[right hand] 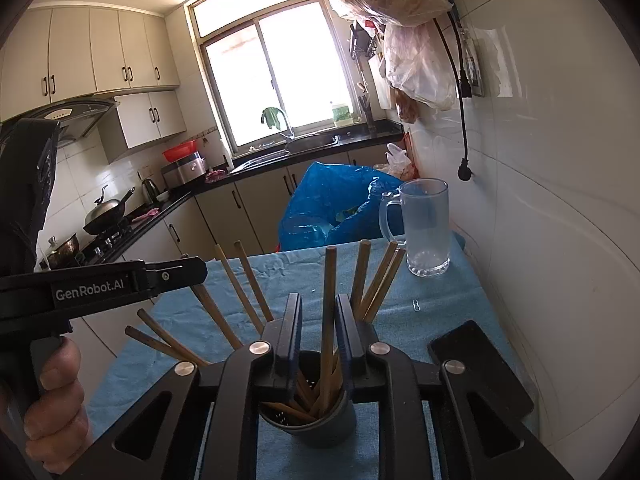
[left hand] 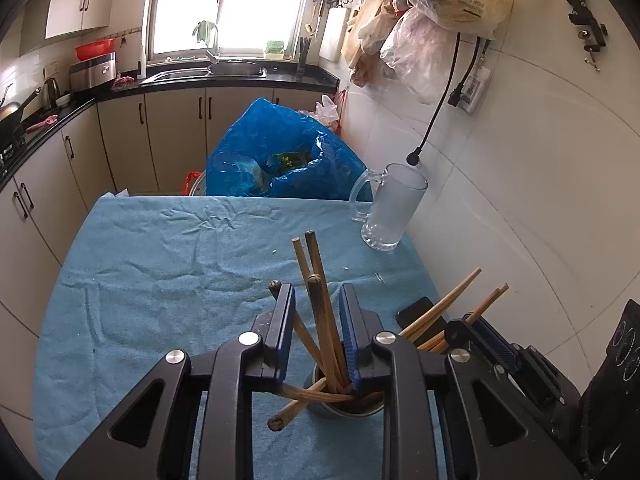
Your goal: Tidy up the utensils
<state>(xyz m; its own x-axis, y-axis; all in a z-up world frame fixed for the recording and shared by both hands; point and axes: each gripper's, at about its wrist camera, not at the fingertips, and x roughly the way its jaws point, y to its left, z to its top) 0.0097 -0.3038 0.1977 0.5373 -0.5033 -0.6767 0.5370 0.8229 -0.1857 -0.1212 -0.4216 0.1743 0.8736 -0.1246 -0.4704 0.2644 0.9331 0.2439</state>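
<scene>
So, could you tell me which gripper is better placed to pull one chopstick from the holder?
The right gripper, probably: one upright chopstick stands alone between its fingers; the left gripper straddles several crossed chopsticks.

Brown wooden chopsticks in a dark grey perforated holder; light blue tablecloth; clear frosted glass mug; glossy blue plastic bag; black phone; white tiled wall.
</scene>
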